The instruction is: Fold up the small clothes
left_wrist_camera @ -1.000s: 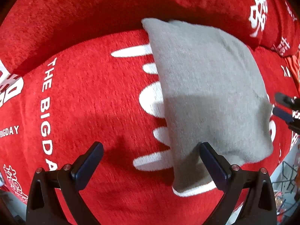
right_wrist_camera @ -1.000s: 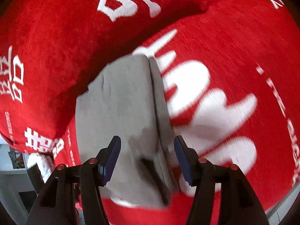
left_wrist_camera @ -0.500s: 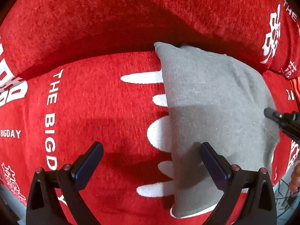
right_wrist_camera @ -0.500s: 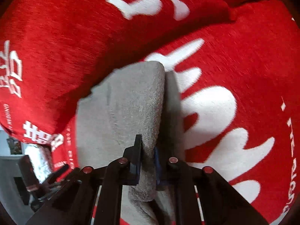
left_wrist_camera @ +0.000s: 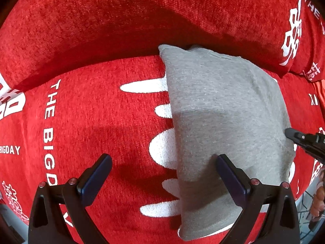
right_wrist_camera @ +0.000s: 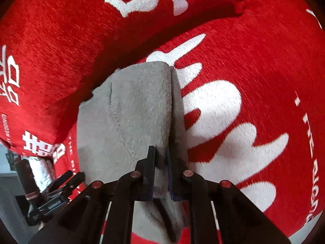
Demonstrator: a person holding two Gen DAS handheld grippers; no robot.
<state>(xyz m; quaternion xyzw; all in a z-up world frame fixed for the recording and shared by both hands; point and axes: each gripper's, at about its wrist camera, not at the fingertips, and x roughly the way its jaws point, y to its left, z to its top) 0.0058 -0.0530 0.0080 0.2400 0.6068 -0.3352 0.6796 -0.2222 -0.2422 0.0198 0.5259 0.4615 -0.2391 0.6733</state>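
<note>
A small grey garment (left_wrist_camera: 219, 118) lies folded on a red sofa seat with white print. My left gripper (left_wrist_camera: 162, 174) is open above the seat; its right finger rests over the garment's near left part, its left finger over bare red fabric. My right gripper (right_wrist_camera: 161, 162) is shut on the garment's (right_wrist_camera: 138, 109) near edge, pinching a raised fold between its jaws. The right gripper's tip also shows at the right edge of the left wrist view (left_wrist_camera: 304, 140), at the garment's right side.
The red sofa backrest (left_wrist_camera: 142, 16) rises just behind the garment. The seat cushion (right_wrist_camera: 264, 65) spreads to the right in the right wrist view. The sofa's front edge and some floor clutter (right_wrist_camera: 34, 174) show at the lower left there.
My right gripper went from open over the garment to shut on its near edge, lifting a fold. My left gripper stayed open and shifted slightly toward the backrest.
</note>
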